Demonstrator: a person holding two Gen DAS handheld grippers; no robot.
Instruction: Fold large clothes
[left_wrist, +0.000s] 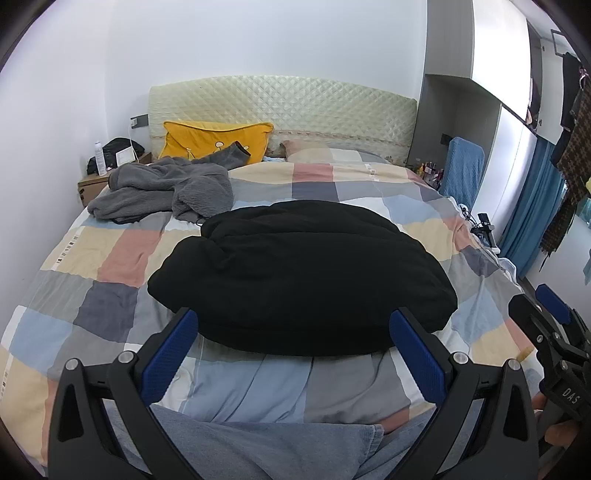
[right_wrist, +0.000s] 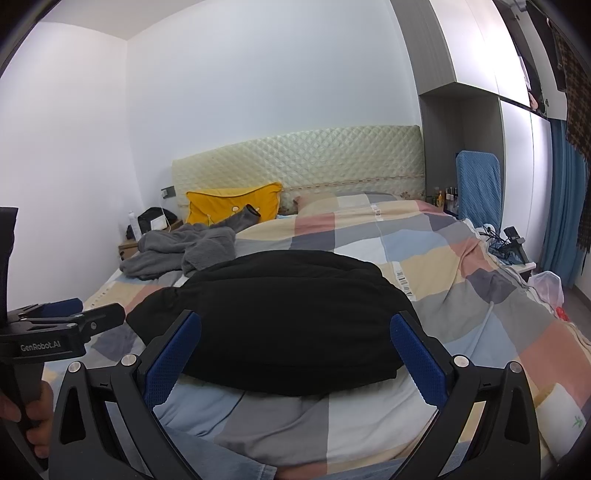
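Observation:
A large black garment (left_wrist: 299, 273) lies in a thick folded bundle in the middle of the bed; it also shows in the right wrist view (right_wrist: 280, 325). My left gripper (left_wrist: 293, 328) is open and empty, held just above the bundle's near edge. My right gripper (right_wrist: 295, 332) is open and empty, also at the near edge of the bundle. The right gripper's side shows at the right of the left wrist view (left_wrist: 550, 325), and the left gripper's side shows at the left of the right wrist view (right_wrist: 62, 317).
The bed has a checked pastel cover (left_wrist: 122, 258). A crumpled grey fleece garment (left_wrist: 166, 192) lies at the far left, near a yellow pillow (left_wrist: 218, 140). A bedside table (left_wrist: 92, 184) stands left, a blue-covered chair (left_wrist: 461, 170) and curtain right.

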